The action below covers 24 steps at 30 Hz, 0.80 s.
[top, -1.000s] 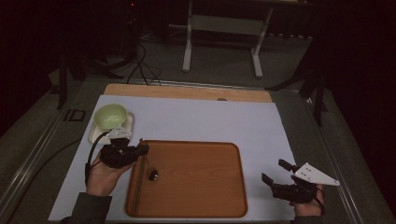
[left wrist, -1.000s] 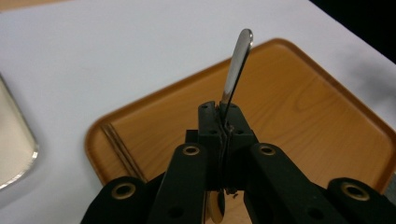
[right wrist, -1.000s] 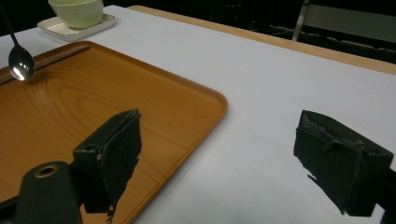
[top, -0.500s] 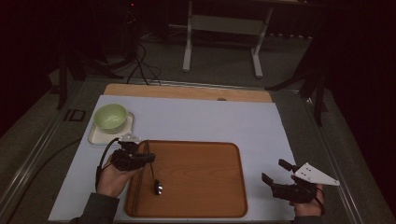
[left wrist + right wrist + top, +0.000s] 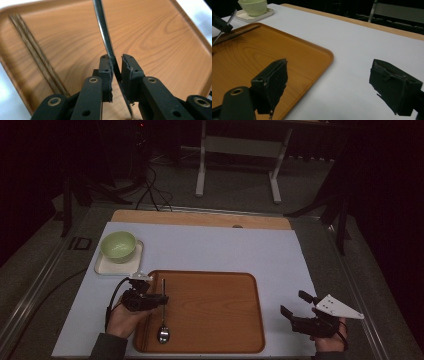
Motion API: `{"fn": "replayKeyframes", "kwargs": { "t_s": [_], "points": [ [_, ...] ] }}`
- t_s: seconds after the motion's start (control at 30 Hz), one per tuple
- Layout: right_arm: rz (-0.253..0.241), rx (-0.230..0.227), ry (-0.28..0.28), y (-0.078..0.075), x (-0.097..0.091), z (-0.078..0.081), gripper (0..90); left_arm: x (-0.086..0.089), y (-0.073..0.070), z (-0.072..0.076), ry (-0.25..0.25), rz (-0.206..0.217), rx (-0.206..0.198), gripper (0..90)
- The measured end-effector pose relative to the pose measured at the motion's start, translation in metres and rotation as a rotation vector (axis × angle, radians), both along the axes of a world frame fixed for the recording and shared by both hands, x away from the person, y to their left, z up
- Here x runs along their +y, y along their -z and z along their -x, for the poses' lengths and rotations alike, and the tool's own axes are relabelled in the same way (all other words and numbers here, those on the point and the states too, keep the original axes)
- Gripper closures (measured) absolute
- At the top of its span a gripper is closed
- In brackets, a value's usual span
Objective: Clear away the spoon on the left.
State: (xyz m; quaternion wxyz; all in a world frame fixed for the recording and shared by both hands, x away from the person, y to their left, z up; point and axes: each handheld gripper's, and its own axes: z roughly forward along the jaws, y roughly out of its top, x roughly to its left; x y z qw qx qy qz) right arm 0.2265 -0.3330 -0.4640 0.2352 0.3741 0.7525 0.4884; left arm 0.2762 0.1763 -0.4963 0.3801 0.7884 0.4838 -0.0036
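A metal spoon (image 5: pixel 163 332) lies with its bowl on the wooden tray (image 5: pixel 215 310), near the tray's left front, and its handle (image 5: pixel 106 37) slants up. My left gripper (image 5: pixel 161 299) is at the handle. Its jaws have just been opening, and the handle stands between the fingertips (image 5: pixel 116 67) with a gap on the right side. My right gripper (image 5: pixel 293 302) rests on the white mat to the right of the tray. It is open wide with nothing between its jaws (image 5: pixel 332 85).
A pair of wooden chopsticks (image 5: pixel 37 57) lies along the tray's left edge. A green bowl (image 5: pixel 119 245) sits on a small white plate (image 5: pixel 102 267) at the back left of the white mat (image 5: pixel 225 250). The table's wooden far edge (image 5: pixel 200 217) runs behind it.
My left gripper has come down and toward me with the spoon, and the spoon's bowl now lies on the tray. The right gripper has kept still.
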Motion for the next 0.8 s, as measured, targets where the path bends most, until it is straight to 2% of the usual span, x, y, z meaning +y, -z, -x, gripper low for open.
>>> {"fn": "replayKeyframes", "kwargs": {
  "t_s": [0.1, 0.5, 0.67, 0.7, 0.77, 0.8],
  "points": [
    [0.001, 0.000, 0.000, 0.000, 0.000, 0.001, 14.7, 0.000, 0.007, 0.000, 0.001, -0.007, 0.020, 79.4],
    [0.000, -0.004, 0.003, 0.000, -0.001, 0.001, 14.7, -0.001, 0.016, -0.004, -0.002, -0.035, 0.036, 75.6],
    [0.000, -0.005, 0.001, -0.001, 0.000, 0.002, 14.7, -0.001, 0.017, -0.004, -0.018, -0.072, 0.034, 63.2],
    [0.002, -0.005, 0.001, -0.001, 0.000, 0.002, 14.7, -0.004, 0.018, -0.004, -0.007, -0.114, 0.020, 60.1],
    [0.002, -0.004, 0.002, -0.001, 0.000, 0.002, 14.7, -0.007, 0.018, -0.005, -0.002, -0.146, 0.007, 54.3],
    [0.002, -0.004, 0.002, -0.001, 0.000, 0.002, 14.7, -0.007, 0.018, -0.005, -0.002, -0.146, 0.007, 51.6]
  ]
}}
